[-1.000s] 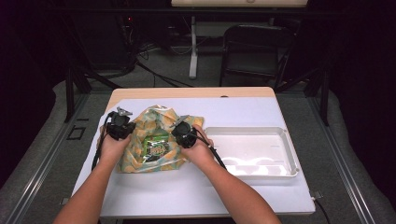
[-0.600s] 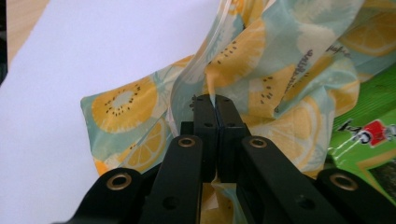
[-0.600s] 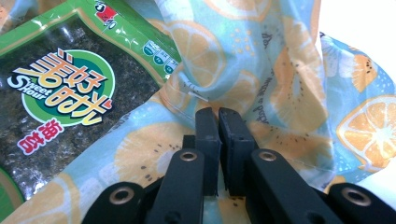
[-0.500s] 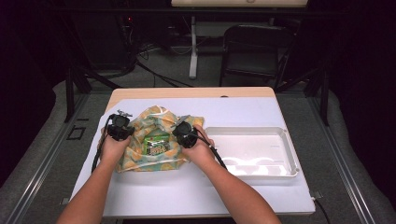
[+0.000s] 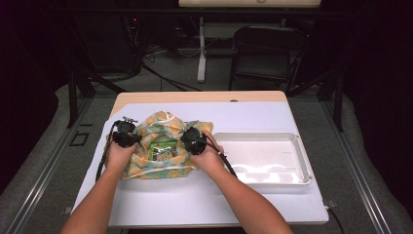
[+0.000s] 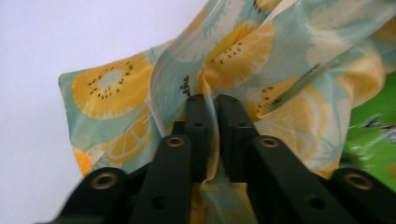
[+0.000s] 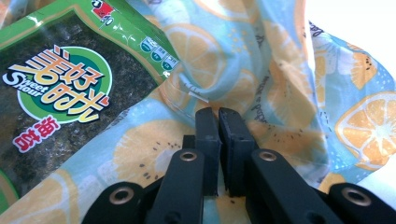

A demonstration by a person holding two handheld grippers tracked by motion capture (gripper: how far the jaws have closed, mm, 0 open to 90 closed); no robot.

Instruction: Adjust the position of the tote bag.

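Note:
A fruit-print cloth bag (image 5: 168, 126) lies on the white table cover, spread open around a green seaweed snack packet (image 5: 163, 150). My left gripper (image 5: 138, 140) is at the bag's left edge. In the left gripper view the cloth (image 6: 243, 51) runs up between the jaws of the left gripper (image 6: 212, 100), which have just been opening and show a narrow gap. The packet (image 6: 373, 135) peeks in at the right. My right gripper (image 5: 189, 139) holds the bag's right side. In the right gripper view the right gripper (image 7: 218, 112) is shut on a fold of cloth (image 7: 243, 51) beside the packet (image 7: 56, 84).
A shallow white tray (image 5: 304, 161) sits on the table to the right of the bag, close to my right forearm. The white table cover (image 5: 243, 204) stretches toward the near edge. A dark chair (image 5: 263, 48) and stands are behind the table.
The left hand has shifted slightly at the bag's left edge. The bag, the packet and the right hand stay where they were.

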